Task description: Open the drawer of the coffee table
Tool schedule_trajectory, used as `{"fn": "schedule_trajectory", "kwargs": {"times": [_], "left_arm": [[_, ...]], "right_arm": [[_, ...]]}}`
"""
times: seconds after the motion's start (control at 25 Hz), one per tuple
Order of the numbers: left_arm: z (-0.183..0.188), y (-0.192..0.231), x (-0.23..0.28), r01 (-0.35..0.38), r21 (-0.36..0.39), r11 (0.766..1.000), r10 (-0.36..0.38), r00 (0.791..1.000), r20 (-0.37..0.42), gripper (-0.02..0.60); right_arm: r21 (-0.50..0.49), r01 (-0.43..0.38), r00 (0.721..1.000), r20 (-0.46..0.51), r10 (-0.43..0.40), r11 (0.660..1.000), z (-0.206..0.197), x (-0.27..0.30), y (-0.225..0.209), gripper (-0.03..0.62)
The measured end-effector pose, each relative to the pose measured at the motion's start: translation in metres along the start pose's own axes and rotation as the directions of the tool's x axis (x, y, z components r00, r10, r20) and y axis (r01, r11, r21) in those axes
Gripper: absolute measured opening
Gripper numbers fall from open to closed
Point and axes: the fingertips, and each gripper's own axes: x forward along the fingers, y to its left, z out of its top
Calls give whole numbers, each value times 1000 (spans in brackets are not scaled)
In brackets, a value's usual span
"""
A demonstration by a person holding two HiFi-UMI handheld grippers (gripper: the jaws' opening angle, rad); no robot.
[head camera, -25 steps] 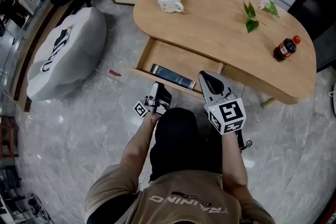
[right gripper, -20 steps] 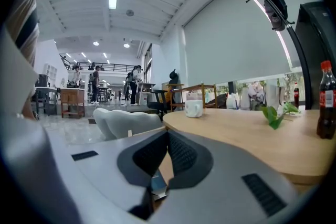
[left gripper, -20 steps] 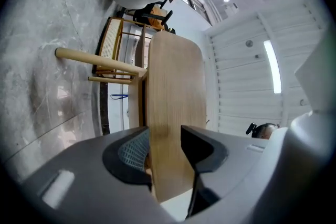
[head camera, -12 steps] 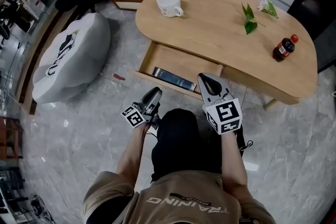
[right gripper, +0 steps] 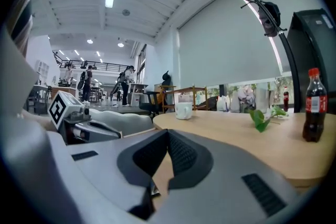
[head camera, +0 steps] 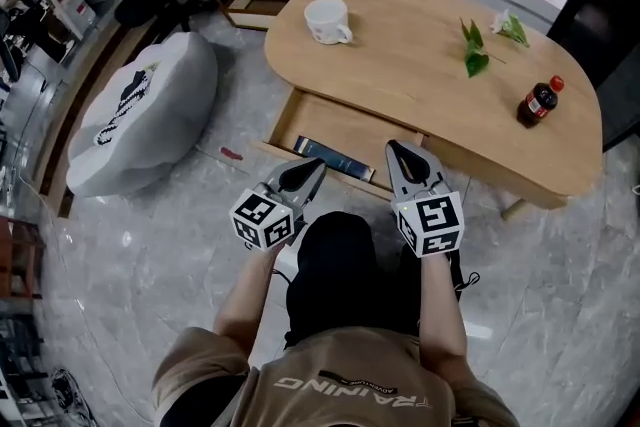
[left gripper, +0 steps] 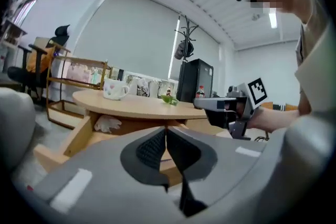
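The drawer (head camera: 330, 127) stands pulled out from under the surface (head camera: 420, 65) toward the person, a book (head camera: 335, 158) lying inside, so the opening looks done. That likely explains both tools hanging just off its front: the left hand-held gripper (head camera: 308, 171) has just been closing on nothing, and the right hand-held gripper (head camera: 400, 153) is pressed together, empty too
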Motion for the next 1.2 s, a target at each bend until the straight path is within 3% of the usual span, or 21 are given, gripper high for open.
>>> {"fn": "schedule_trajectory", "kwargs": {"times": [0.04,0.2,0.4,0.68,0.84,1.08,1.2], "left_arm": [[9,-3,7,-9,44,999,10,1000,-5,6],[43,-21,39,-21,217,976,22,1000,-3,6],[68,-33,68,-28,261,965,22,999,28,6],[71,10,69,-185,148,971,174,981,82,6],[69,23,71,-186,100,977,180,981,65,6],[125,19,60,-179,88,980,169,980,108,6],[166,11,49,-190,56,980,185,979,87,6]], "right_arm": [[1,22,1000,4,-22,1000,2,-1,-4,5],[-1,90,996,22,-90,996,10,-6,-19,5],[-10,124,992,39,-124,992,16,-8,-30,5],[19,178,983,47,-178,984,1,-3,-35,5],[28,202,979,31,-203,979,0,2,-42,5],[24,248,965,79,-249,968,66,-6,-52,5],[57,219,973,62,-223,974,112,-17,-54,5]]}}
